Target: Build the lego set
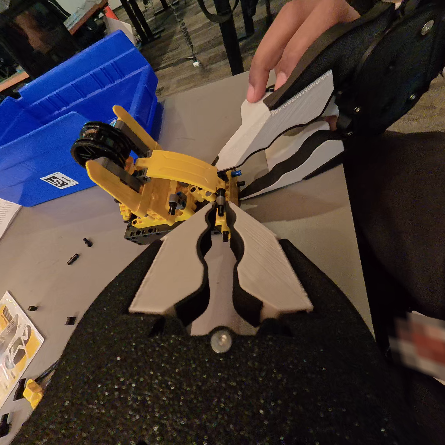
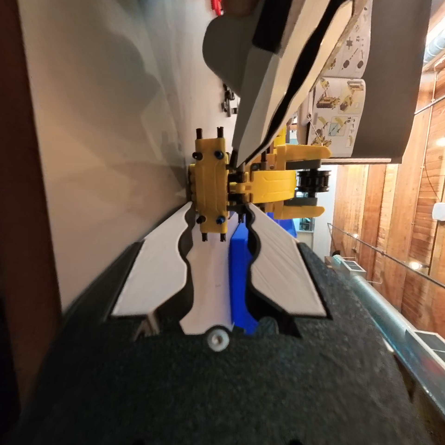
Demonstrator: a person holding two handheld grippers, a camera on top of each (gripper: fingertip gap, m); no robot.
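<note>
A yellow brick-built vehicle model [image 1: 173,183] with a black wheel [image 1: 101,144] at its far end stands on the grey table [image 1: 197,120]. My left gripper [image 1: 219,206] is shut on a small black-and-grey pin [image 1: 220,199] that sticks out of the model's near side. My right gripper [image 1: 232,178] comes in from the upper right, held by a hand [image 1: 277,53]. In the right wrist view my right gripper [image 2: 220,209] clamps the model's [image 2: 212,183] rear yellow panel between both fingers. My left gripper [image 2: 237,160] reaches in from above, tips together at the pin.
A blue bin [image 1: 72,115] stands behind the model at the left. Loose black pins [image 1: 72,258] lie on the table, with a yellow piece [image 1: 32,395] and an instruction sheet [image 1: 14,337] at the near left. An open instruction booklet [image 2: 337,96] lies beyond the model.
</note>
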